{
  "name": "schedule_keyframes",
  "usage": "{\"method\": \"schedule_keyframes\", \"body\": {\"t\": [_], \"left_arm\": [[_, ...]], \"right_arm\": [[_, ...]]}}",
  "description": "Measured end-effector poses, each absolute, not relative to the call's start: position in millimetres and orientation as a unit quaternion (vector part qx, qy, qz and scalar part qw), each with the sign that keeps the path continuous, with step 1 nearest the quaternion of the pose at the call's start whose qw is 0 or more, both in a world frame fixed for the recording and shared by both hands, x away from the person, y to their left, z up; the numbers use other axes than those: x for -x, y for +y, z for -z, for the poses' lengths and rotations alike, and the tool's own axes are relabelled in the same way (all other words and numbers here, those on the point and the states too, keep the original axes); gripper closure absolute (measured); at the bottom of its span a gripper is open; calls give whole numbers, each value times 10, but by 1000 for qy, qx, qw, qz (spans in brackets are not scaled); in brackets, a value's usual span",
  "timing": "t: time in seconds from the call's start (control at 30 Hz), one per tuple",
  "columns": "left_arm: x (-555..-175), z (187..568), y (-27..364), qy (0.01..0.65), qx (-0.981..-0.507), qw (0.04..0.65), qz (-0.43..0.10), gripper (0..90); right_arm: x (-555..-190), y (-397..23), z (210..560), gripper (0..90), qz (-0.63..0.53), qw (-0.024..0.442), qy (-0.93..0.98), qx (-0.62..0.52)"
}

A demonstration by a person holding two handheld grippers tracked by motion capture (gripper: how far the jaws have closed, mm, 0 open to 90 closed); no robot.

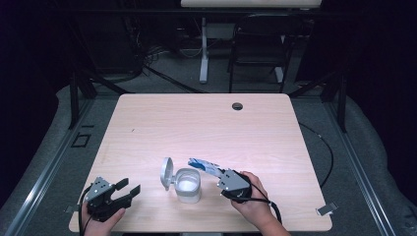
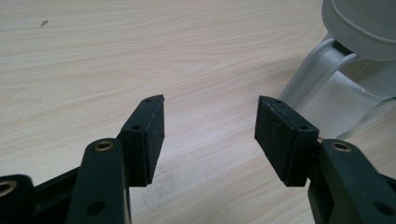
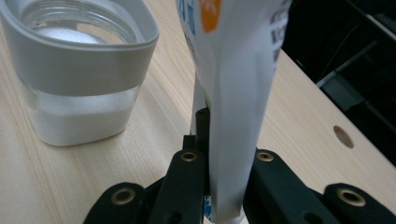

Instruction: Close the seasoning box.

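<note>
L gripper [image 2: 210,133] jaws apart over bare wood table [image 2: 93,60], grey container lid [image 2: 359,23] upper right.

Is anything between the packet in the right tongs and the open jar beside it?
Nothing visible. The packet, clamped in the right tongs, sits just right of the jar, whose lid is flipped open to the far side.

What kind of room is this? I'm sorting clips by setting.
Probably a lab or recording studio, not a home: a bare wooden table inside a black metal frame, dark surroundings, cables on the grey floor, and a second desk and chair behind.
</note>
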State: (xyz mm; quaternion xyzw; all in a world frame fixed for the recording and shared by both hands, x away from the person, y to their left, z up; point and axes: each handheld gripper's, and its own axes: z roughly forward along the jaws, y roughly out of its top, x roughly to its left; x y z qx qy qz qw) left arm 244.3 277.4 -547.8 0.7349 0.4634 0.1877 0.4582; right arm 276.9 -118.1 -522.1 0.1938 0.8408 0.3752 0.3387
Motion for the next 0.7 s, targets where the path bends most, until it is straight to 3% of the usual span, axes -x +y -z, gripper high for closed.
{"method": "schedule_keyframes", "body": {"t": [0.7], "left_arm": [[-2472, 5488, 2717, 459, -738, 459, -186, 435]], "right_arm": [[-2941, -1434, 5401, 878, -423, 279, 794, -336]]}}
